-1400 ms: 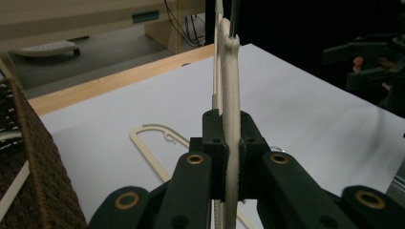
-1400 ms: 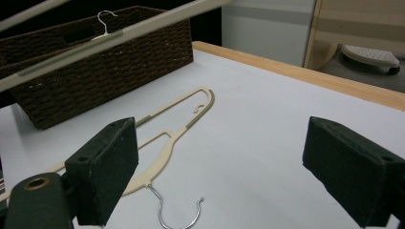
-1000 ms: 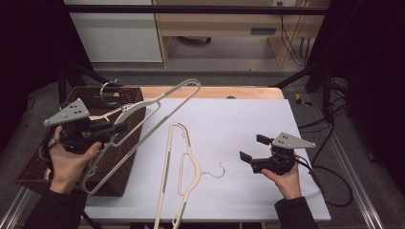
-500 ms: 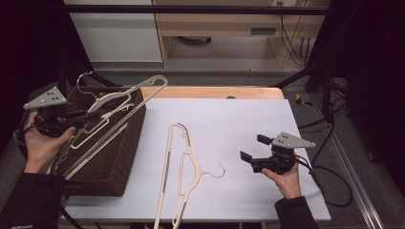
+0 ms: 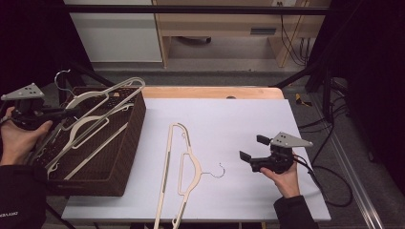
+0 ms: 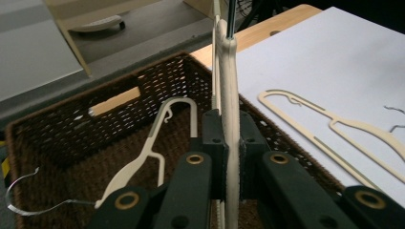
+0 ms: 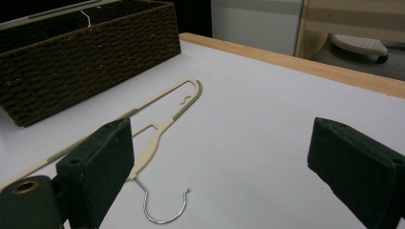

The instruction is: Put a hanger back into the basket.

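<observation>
Left gripper [image 6: 231, 157] clamped on a cream hanger [image 6: 228, 95], held over the wicker basket [image 5: 126, 157] at table left; it looks clear of the hanger lying inside [image 6: 157, 143]. Right gripper [image 7: 219, 162] wide, empty, near the hanger on the table [image 5: 184, 171].

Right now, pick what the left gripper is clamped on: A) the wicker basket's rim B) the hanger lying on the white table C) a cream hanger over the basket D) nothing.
C: the left gripper's jaws are shut on a cream hanger above the wicker basket.
</observation>
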A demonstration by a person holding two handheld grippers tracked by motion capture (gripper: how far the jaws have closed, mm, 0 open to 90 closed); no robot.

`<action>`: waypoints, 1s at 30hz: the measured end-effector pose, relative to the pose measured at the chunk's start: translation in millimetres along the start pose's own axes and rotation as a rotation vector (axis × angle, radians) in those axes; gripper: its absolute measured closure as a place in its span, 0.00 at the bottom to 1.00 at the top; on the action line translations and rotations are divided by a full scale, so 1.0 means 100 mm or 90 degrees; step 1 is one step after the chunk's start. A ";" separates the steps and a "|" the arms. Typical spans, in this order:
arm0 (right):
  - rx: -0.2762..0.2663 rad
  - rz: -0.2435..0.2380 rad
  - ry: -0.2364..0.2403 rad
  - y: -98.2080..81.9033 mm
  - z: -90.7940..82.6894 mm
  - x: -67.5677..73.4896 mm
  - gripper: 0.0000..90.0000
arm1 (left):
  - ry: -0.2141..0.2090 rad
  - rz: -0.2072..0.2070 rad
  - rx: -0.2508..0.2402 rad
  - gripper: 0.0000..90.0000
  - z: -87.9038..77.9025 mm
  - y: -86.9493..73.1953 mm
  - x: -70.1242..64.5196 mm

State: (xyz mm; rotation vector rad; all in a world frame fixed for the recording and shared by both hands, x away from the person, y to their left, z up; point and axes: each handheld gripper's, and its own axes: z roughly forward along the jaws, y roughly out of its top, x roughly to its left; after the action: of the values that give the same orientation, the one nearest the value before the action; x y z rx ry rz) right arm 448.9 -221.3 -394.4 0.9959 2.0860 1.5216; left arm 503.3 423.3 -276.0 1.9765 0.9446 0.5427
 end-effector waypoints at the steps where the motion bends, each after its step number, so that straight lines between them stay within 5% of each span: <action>1: 0.002 0.000 -0.001 0.00 0.00 0.00 0.10 | 0.000 -0.002 0.002 0.95 0.00 -0.02 0.03; 14: 0.004 0.002 -0.003 -0.01 0.01 0.00 0.10 | 0.022 -0.012 0.025 0.95 0.11 -0.22 0.16; 19: 0.007 0.001 -0.001 -0.01 0.01 0.00 0.10 | 0.022 -0.016 0.058 0.95 0.24 -0.32 0.17; 24: 0.004 0.004 -0.001 -0.01 0.00 0.00 0.10 | 0.003 -0.036 0.067 0.95 0.37 -0.46 0.12; 30: 0.005 0.003 -0.001 -0.01 0.01 0.00 0.10 | 0.015 -0.073 0.095 0.93 0.50 -0.62 0.10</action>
State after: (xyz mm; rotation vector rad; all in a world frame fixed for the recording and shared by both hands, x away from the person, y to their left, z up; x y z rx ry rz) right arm 449.1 -221.0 -395.3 1.0062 2.0906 1.5157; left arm 517.1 426.6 -354.8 2.0362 1.1344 0.4426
